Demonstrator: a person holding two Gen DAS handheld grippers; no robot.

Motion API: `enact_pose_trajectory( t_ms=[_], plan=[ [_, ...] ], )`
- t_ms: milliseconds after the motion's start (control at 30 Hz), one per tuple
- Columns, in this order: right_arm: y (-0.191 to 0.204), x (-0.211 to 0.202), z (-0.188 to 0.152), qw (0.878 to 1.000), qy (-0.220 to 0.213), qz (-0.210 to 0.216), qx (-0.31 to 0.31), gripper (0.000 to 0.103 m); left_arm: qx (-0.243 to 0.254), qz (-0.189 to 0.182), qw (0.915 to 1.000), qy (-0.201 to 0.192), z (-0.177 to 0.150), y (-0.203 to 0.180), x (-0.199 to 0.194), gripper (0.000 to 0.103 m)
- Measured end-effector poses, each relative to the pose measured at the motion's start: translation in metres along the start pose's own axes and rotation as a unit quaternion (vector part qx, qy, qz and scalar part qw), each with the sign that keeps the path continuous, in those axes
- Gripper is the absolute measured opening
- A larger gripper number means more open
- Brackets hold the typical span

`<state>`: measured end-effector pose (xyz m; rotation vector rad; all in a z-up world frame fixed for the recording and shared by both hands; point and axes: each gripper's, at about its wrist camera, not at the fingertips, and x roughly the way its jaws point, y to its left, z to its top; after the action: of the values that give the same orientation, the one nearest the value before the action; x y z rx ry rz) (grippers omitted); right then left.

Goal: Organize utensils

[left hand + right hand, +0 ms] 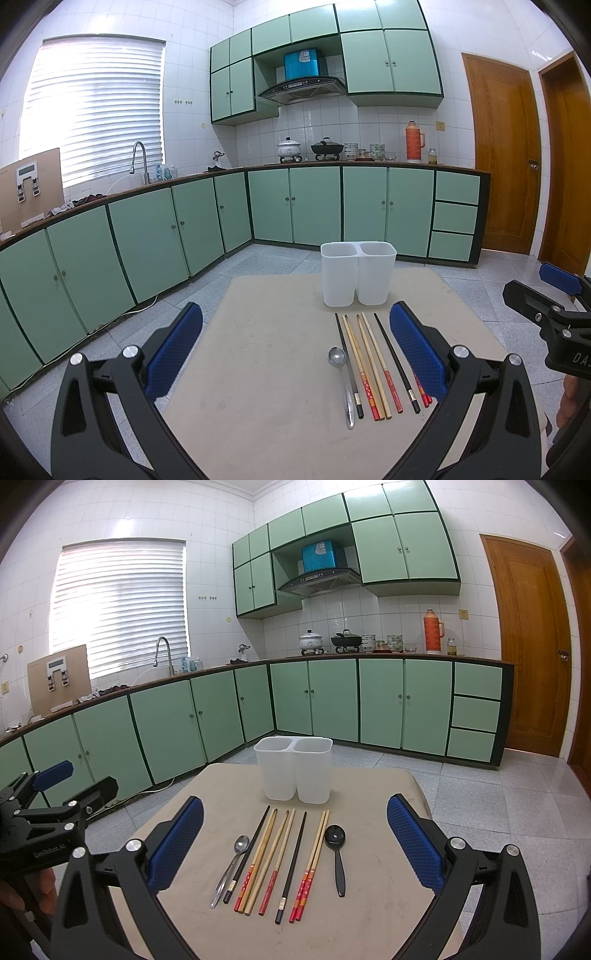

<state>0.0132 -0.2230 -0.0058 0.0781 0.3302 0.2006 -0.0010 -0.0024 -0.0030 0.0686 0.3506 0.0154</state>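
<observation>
where chopsticks lie parallel, some look red-tipped.

White holder, black spoon

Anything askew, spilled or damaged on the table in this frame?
Nothing stands out. The white two-compartment holder stands upright, and the chopsticks, metal spoon and black spoon lie in a row on the table.

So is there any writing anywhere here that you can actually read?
"GenRobot.AI", on the left gripper body.
"DA", cut off at the frame edge, on the right gripper body.
Marks on the chopsticks, blue box and cardboard box: too small or blurred to read.
</observation>
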Motion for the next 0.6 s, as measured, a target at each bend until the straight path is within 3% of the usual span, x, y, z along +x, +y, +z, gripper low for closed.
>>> enact_pose_trajectory(
  t_ms=[600],
  plan=[
    [-0.008,0.011,-0.009,1.0,0.014,-0.007,0.0,0.097,0.0,0.005,0.9999,0.016,-0.002,0.004,0.014,0.098]
  ],
)
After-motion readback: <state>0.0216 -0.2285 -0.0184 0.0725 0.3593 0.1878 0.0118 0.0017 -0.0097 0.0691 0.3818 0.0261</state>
